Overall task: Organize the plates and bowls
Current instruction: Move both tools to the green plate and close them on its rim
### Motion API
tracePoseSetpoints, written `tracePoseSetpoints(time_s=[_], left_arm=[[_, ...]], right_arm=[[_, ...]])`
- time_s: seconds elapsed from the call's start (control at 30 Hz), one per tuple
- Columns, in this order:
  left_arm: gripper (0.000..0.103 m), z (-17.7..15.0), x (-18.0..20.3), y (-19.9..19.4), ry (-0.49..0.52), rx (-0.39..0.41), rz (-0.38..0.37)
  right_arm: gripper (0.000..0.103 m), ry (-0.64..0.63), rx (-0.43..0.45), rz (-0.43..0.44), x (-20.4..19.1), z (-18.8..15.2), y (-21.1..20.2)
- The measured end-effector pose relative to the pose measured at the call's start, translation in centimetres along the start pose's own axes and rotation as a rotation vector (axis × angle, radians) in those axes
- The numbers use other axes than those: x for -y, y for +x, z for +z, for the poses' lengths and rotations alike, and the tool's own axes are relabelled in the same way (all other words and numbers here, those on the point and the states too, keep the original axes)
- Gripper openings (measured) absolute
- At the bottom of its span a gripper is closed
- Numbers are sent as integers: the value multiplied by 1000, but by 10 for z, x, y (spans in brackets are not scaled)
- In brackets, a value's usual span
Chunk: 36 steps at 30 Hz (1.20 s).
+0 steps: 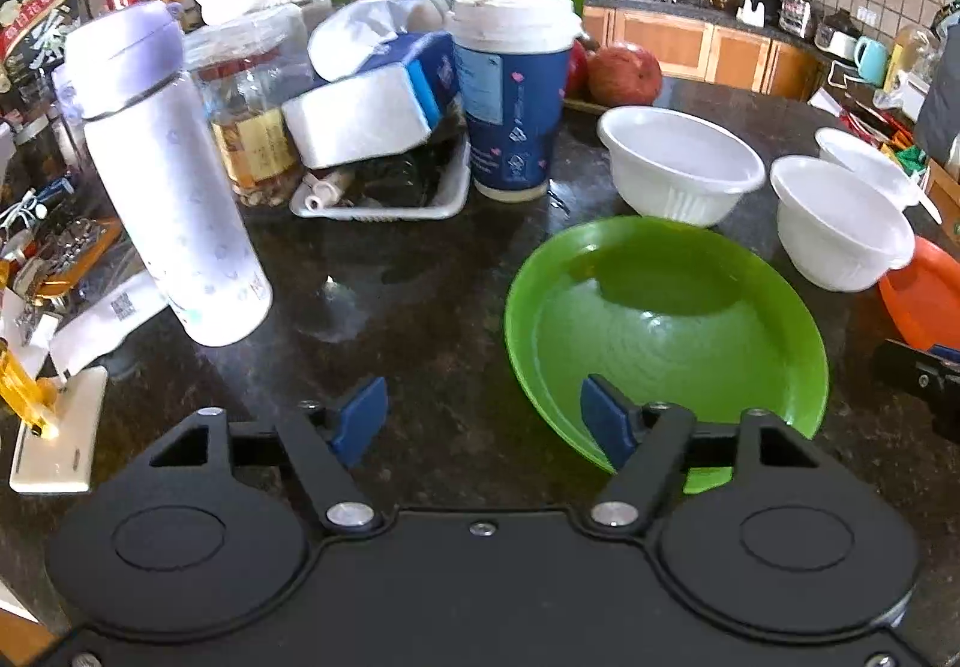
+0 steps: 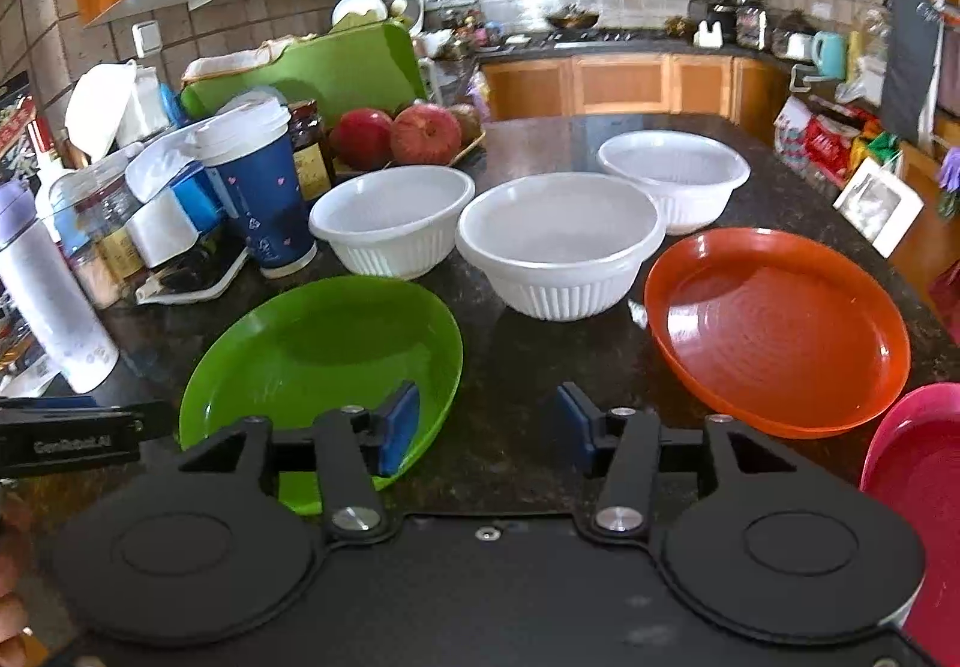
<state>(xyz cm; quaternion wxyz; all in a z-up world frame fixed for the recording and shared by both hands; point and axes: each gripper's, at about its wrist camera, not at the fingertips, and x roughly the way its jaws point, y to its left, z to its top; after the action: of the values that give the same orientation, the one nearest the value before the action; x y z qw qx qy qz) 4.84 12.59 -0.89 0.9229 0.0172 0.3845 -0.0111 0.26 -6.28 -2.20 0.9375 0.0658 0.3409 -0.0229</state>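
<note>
Left gripper [image 1: 483, 421] gapes wide over bare counter [image 1: 420, 307], holding nothing; right gripper [image 2: 487, 436] stands part open, likewise empty. From the right wrist view: green plate [image 2: 324, 361] at 9 o'clock, three white bowls [image 2: 561, 244] at 12 (apparently unstacked), orange plate [image 2: 780, 331] at 2, pink plate [image 2: 918, 463] at 4.
</note>
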Motion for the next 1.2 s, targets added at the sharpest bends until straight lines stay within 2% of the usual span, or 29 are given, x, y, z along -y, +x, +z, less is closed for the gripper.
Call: tracePoseSetpoints(time_s=[0.13, 0.23, 0.3, 0.6, 0.73, 0.93, 1.07, 1.2], left_arm=[[80, 4, -7, 2, 13, 27, -1], [80, 8, -11, 3, -4, 21, -16], [80, 10, -12, 3, -16, 15, -39], [76, 23, -5, 12, -37, -7, -81], [76, 27, 3, 18, -19, -14, -72], [76, 34, 10, 34, -18, -35, -46], [75, 39, 10, 46, -23, -63, -41], [73, 41, 9, 50, -37, -54, -35]], right_arm=[[63, -13, 61, -36, -7, -3, -8], [76, -16, 119, -84, -14, -4, -13], [77, -24, 153, -104, -16, -3, -17], [76, -35, 94, -7, -10, 13, -4], [74, -74, 89, 16, -13, 17, 8], [65, -88, 11, 72, -10, 24, 34], [61, -68, -36, 78, -6, 28, 52], [61, -78, -69, 89, -5, 29, 65]])
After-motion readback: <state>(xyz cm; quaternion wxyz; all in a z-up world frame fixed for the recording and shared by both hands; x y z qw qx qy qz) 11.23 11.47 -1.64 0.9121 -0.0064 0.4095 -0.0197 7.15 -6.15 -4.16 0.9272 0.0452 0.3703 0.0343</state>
